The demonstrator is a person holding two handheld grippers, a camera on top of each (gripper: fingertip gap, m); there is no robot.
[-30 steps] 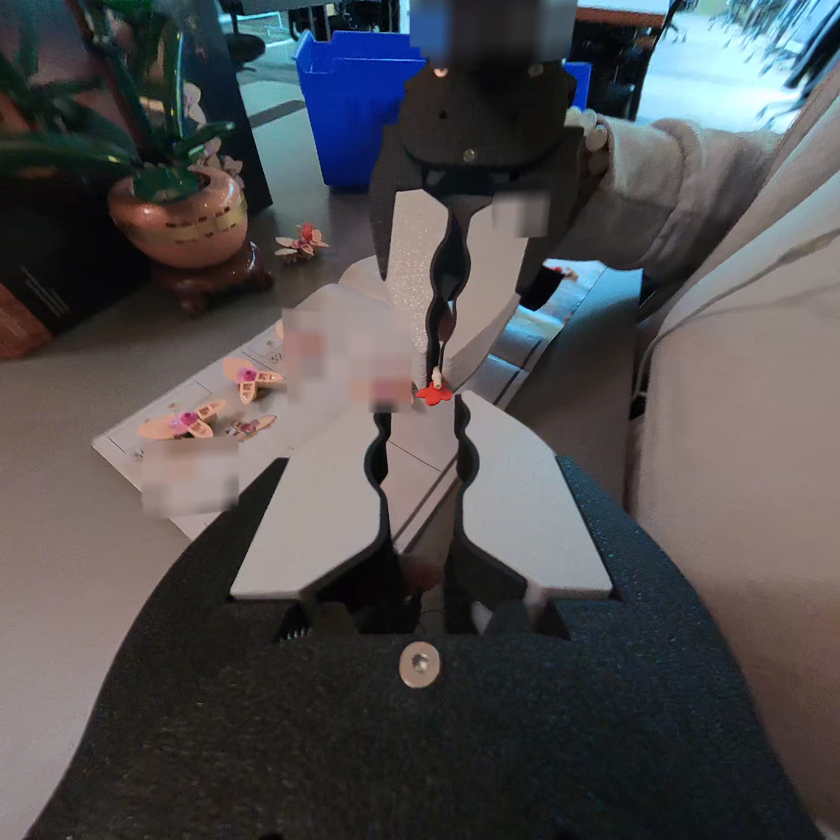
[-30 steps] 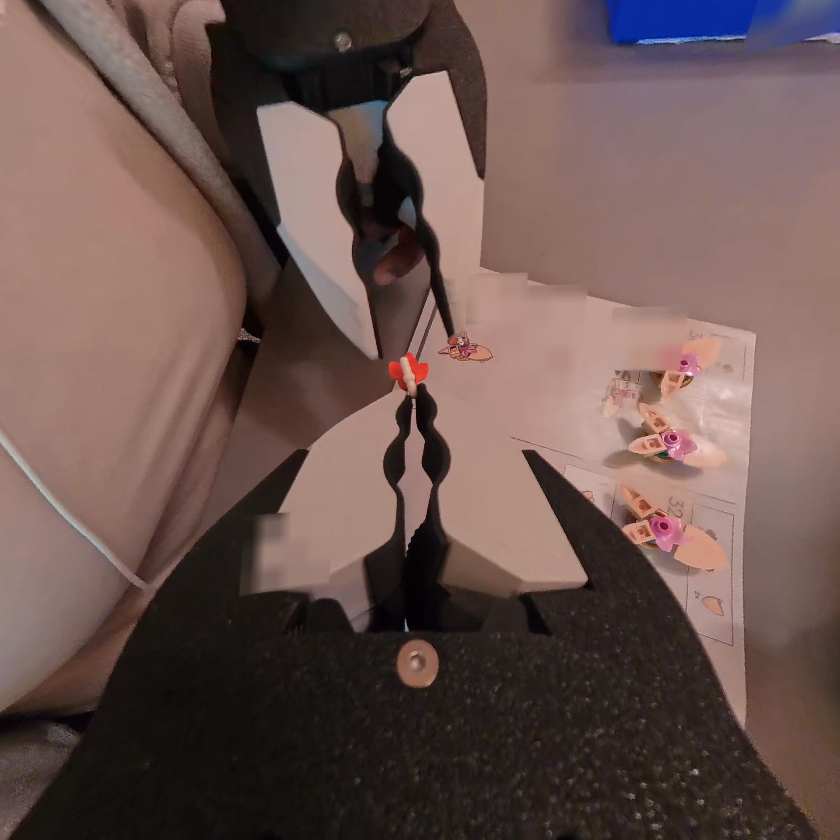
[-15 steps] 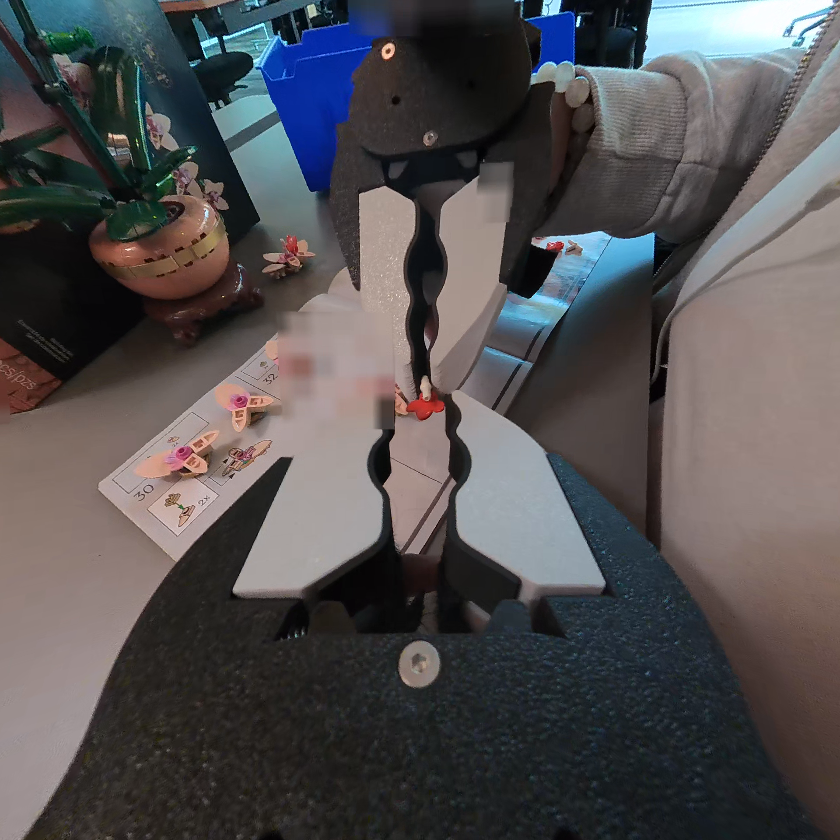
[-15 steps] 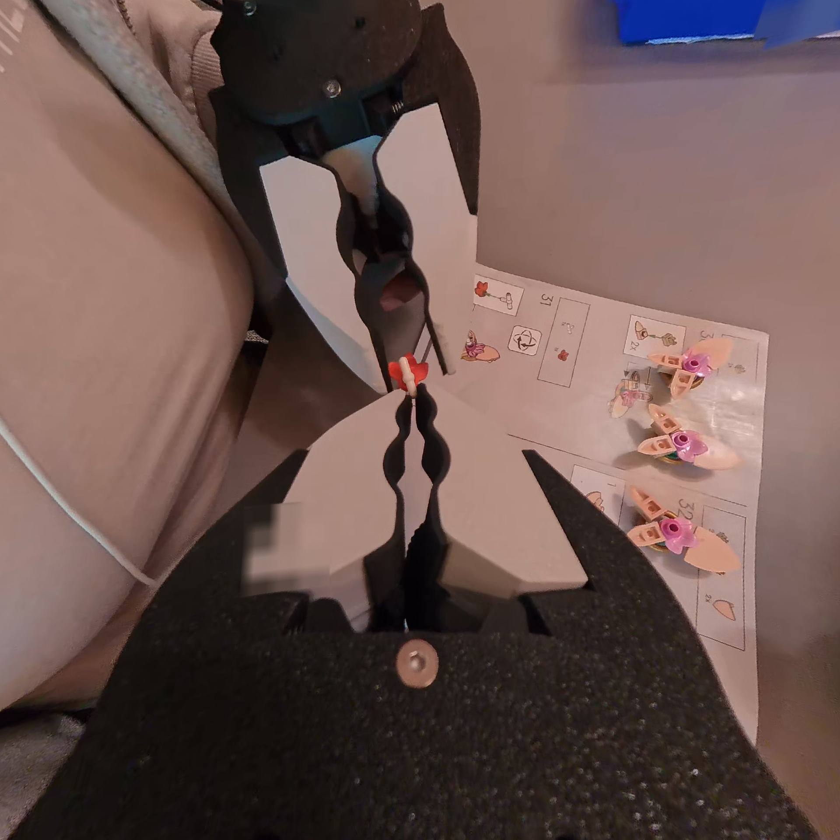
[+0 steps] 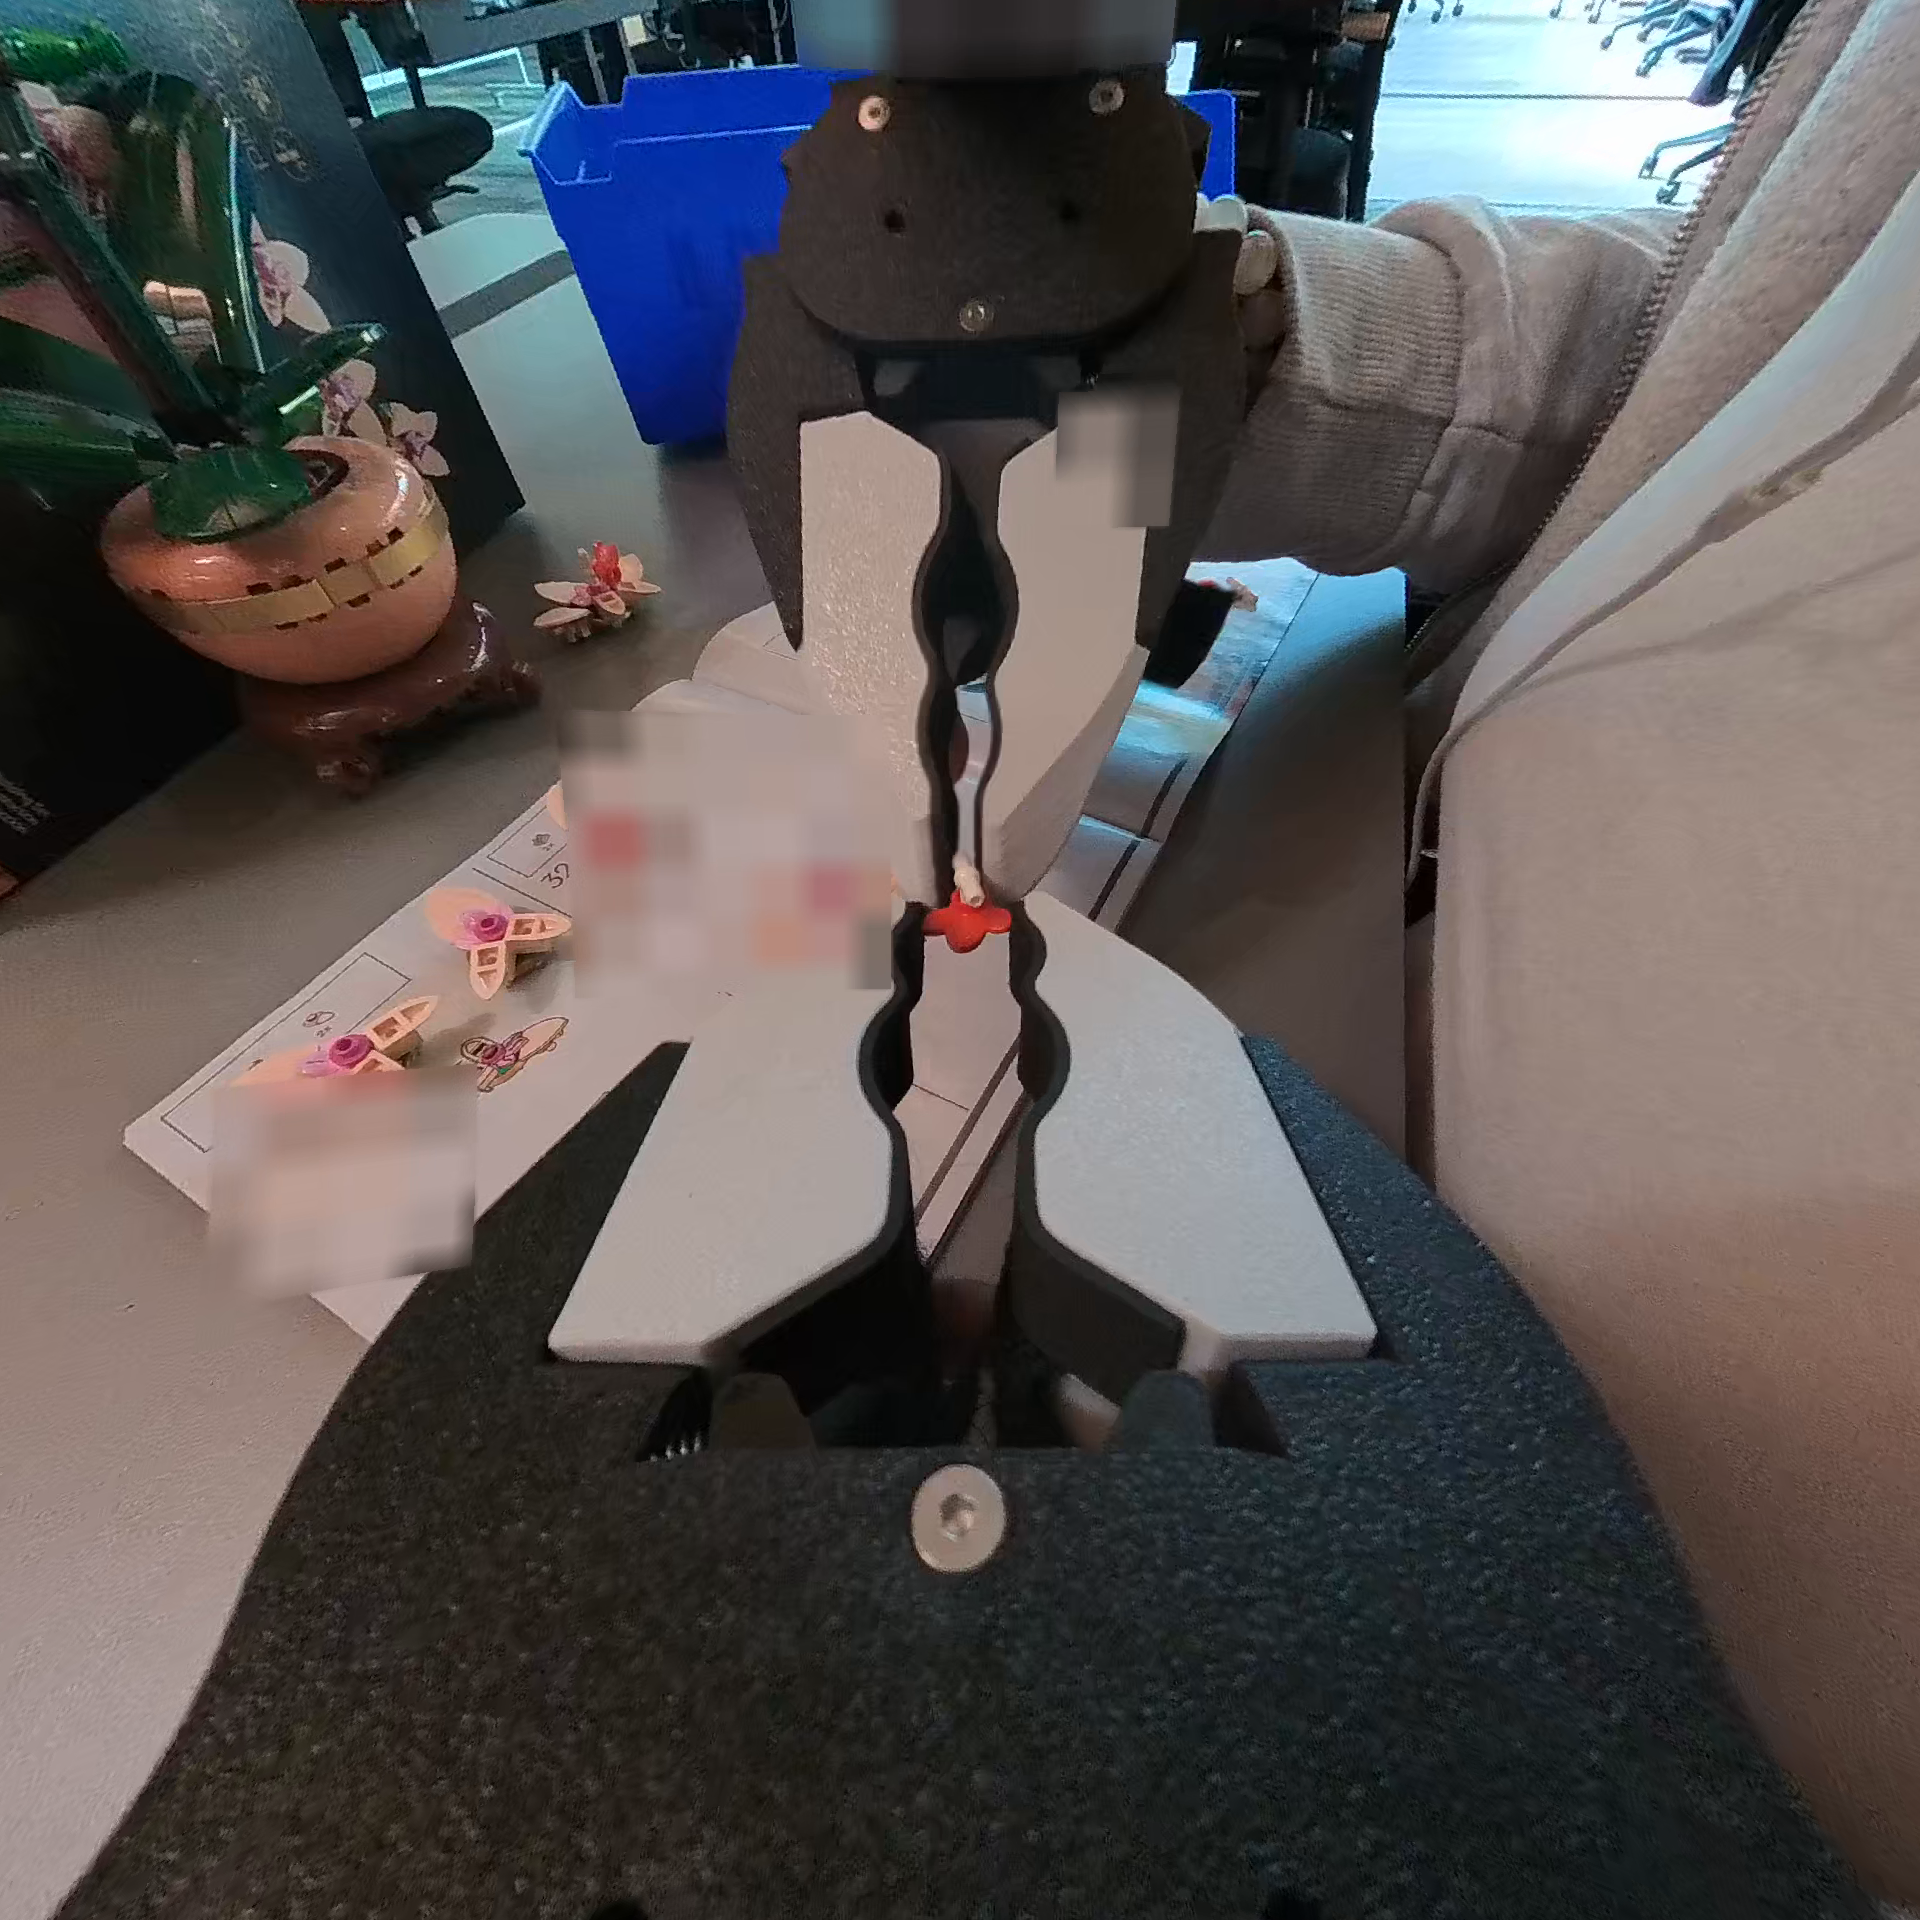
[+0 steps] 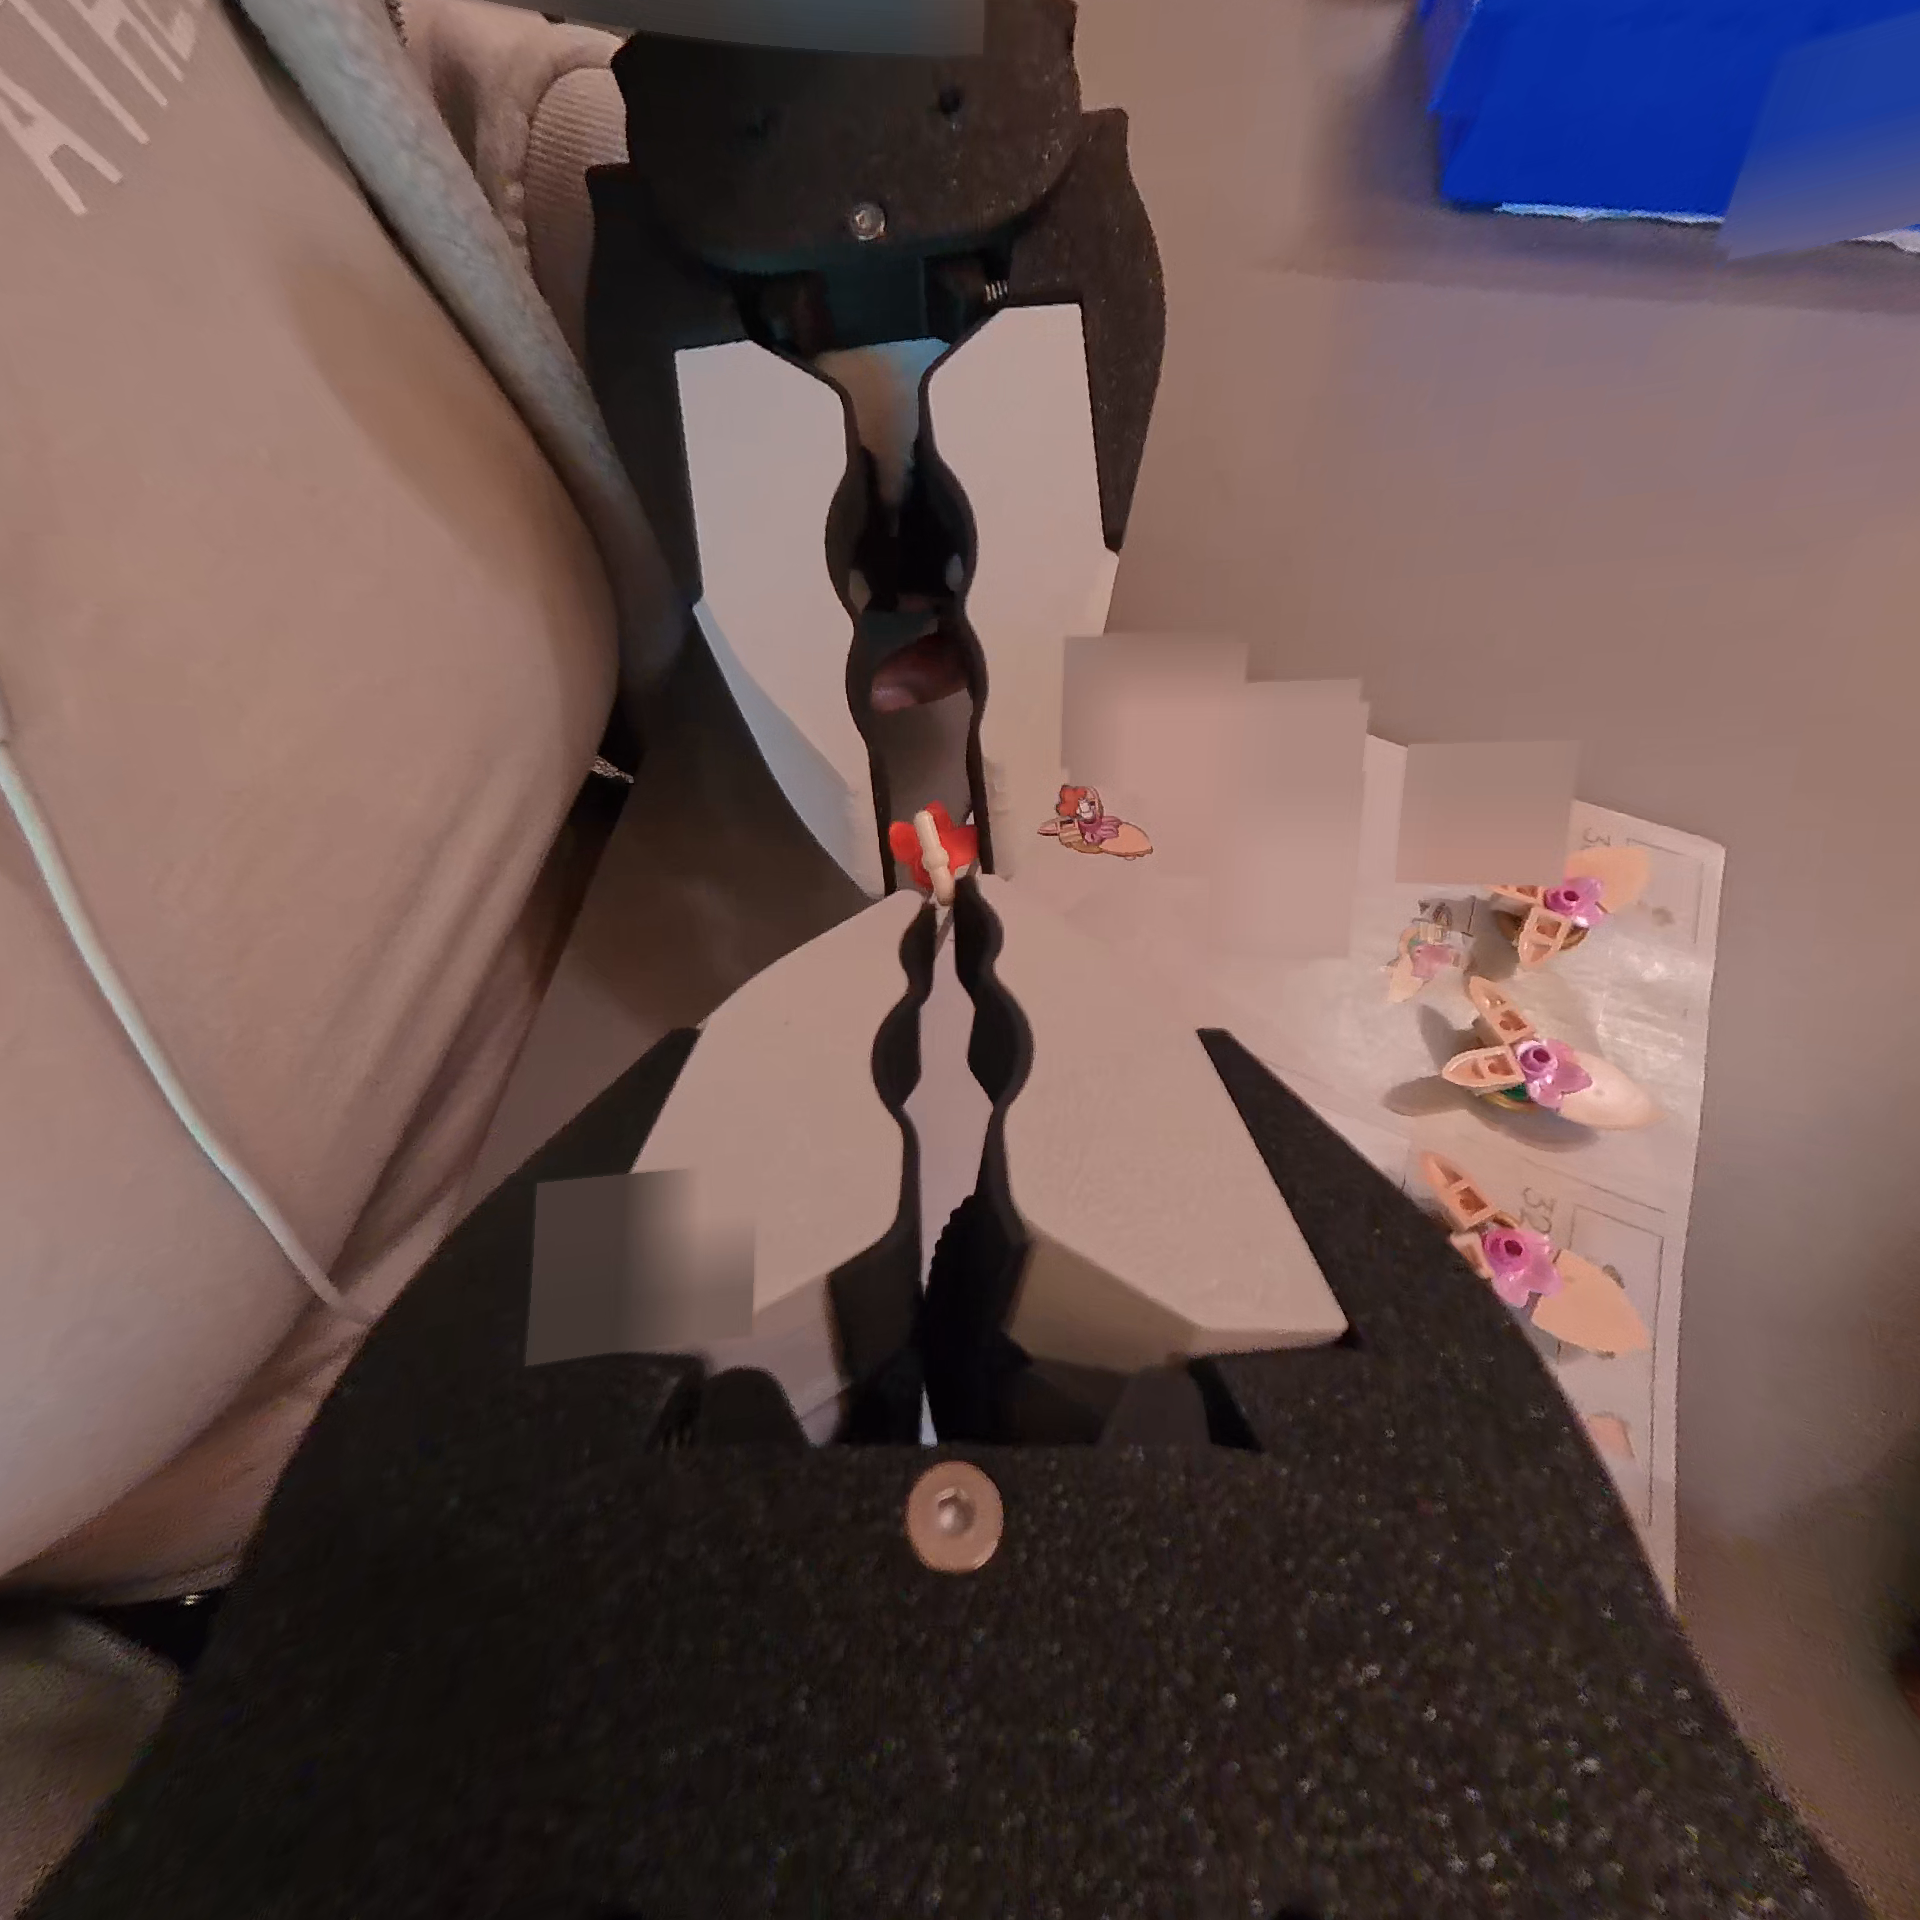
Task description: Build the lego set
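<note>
A small red flower piece (image 5: pixel 966 923) sits between the fingertips of my left gripper (image 5: pixel 966 914), whose jaws have closed in on it. My right gripper (image 5: pixel 968 871) faces it tip to tip and is shut on a thin white peg (image 5: pixel 971 885) that meets the red piece. In the right wrist view, my right gripper (image 6: pixel 938 906) pinches the white peg (image 6: pixel 935 857), and the red piece (image 6: pixel 930 840) sits in the tips of the left gripper (image 6: pixel 935 878). Both are held in the air above the instruction sheet (image 5: pixel 436 997).
Several tan petal assemblies with pink centres (image 6: pixel 1517 1075) lie on the instruction sheet (image 6: pixel 1621 997). A built orchid in a pink pot (image 5: pixel 281 582) and a loose flower (image 5: pixel 592 592) stand at left, a blue bin (image 5: pixel 665 260) behind. The person's body (image 5: pixel 1662 1039) is close on the right. The grippers are tip to tip, or close to it.
The two grippers have come closer together. The red piece, earlier just beyond the open left fingertips, is now between them, and the left jaws have narrowed onto it.
</note>
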